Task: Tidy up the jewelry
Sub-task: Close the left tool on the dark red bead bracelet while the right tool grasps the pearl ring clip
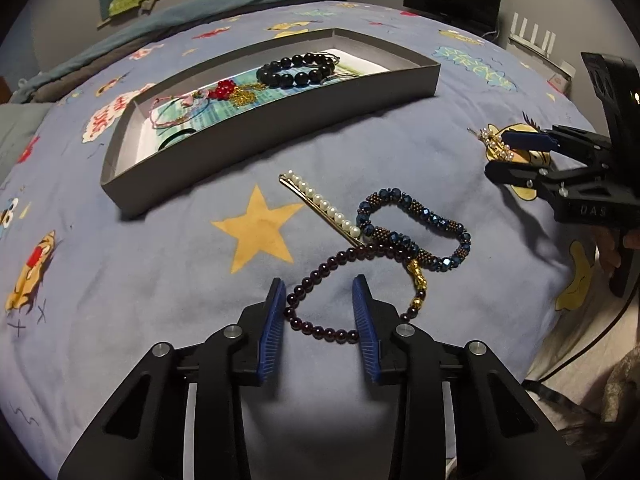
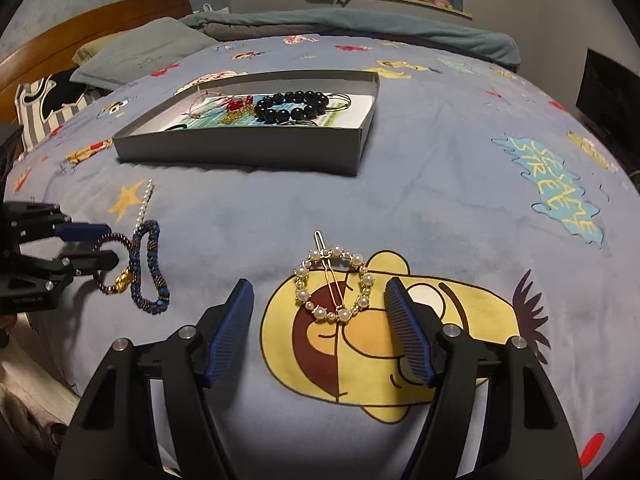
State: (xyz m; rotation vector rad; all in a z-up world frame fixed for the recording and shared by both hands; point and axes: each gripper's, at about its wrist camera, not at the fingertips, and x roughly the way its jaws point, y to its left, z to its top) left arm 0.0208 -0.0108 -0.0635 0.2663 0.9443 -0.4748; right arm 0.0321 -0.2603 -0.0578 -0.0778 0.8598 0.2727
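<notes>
Right wrist: pearl-ringed gold hair clip (image 2: 335,285)

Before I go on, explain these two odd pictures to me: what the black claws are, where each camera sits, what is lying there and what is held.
A person holds a two-fingered tool in each hand, each carrying a fisheye camera looking along its blue-padded fingers. One picture comes from the left hand-held gripper, the other from the right hand-held gripper. Both hover over a blue cartoon-print bedspread. The left one's open jaws straddle a dark red bead bracelet, beside a blue beaded bracelet and a straight pearl hair clip. The right one's open jaws flank a round pearl hair clip. Nothing is gripped yet. A shallow grey box already holds jewelry.
</notes>
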